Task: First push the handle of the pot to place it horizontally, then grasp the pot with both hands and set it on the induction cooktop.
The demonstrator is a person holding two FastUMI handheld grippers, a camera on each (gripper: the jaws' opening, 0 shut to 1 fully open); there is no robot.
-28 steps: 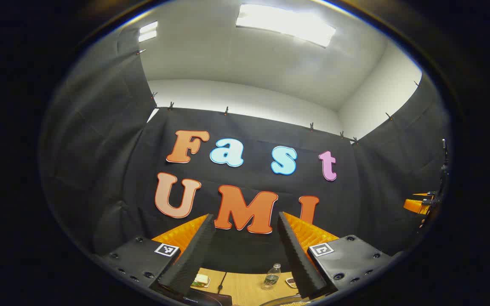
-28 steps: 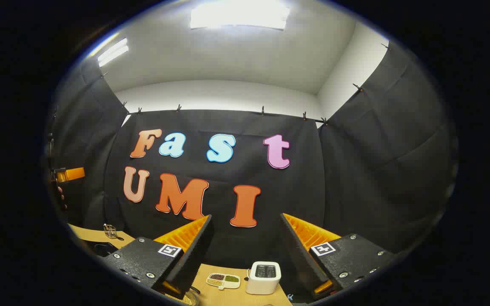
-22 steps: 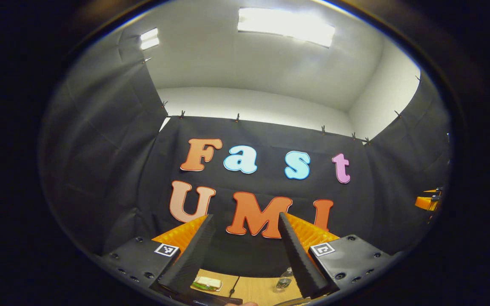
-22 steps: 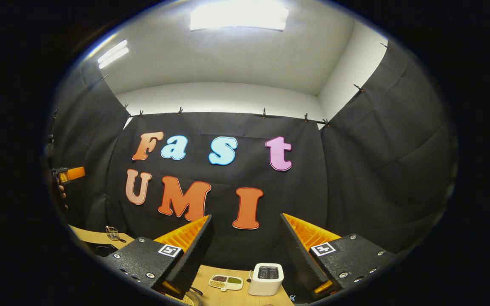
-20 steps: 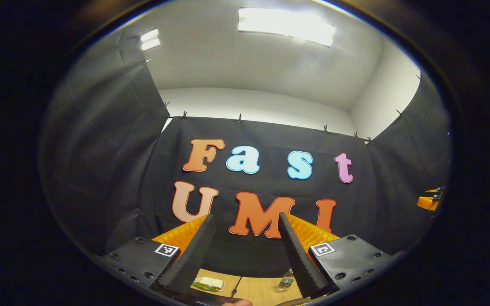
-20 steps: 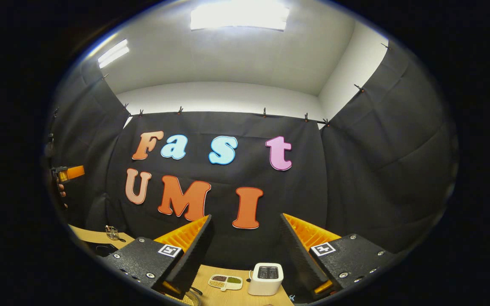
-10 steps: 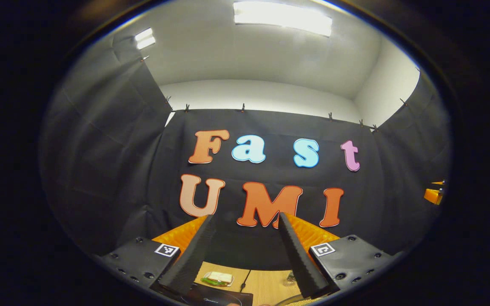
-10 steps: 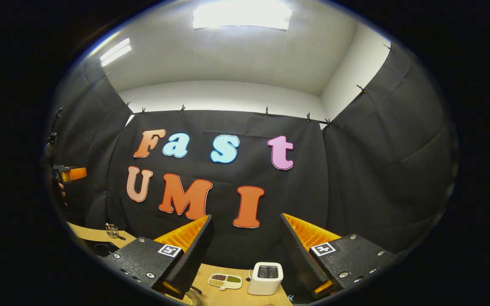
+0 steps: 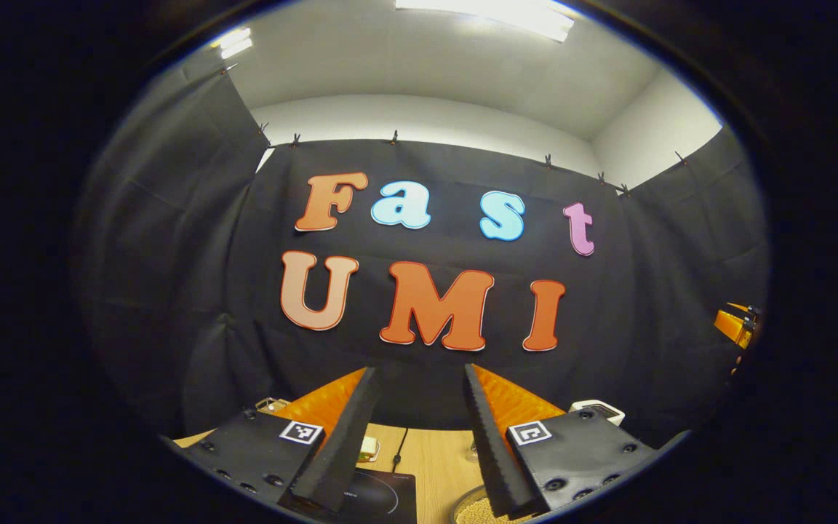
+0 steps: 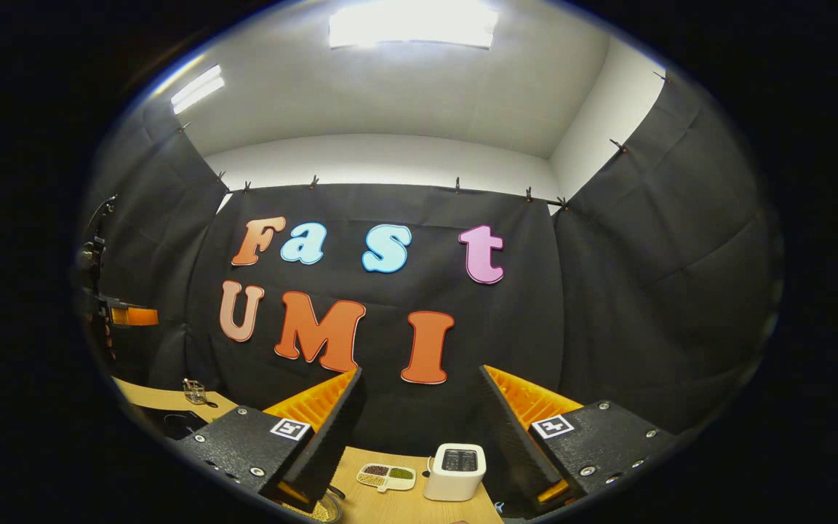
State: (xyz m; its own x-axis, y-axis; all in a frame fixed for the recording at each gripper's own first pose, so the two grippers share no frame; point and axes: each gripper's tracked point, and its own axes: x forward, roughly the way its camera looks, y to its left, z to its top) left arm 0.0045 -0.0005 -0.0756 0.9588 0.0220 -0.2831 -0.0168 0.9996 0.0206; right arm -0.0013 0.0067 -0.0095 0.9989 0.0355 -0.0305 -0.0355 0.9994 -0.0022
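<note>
Wooden table (image 9: 433, 466) is coming into the left gripper view as the left hand-held gripper (image 9: 414, 437) is tipping down from where it was pointing half a second ago; its fingers are spread apart and grasping nothing. Just past them the dark induction cooktop (image 9: 382, 498) is now showing much more of its top, and the rim of the pot (image 9: 466, 509), with something grainy inside, is peeking out at the bottom edge beside the cooktop, not on it. The right hand-held gripper (image 10: 419, 437) is barely shifting, fingers likewise apart and empty, facing a white toaster (image 10: 455, 463) and a small divided dish (image 10: 386, 475). Judging by this, the left side is starting its approach; the pot's handle is hidden, so the push looks not yet begun.
</note>
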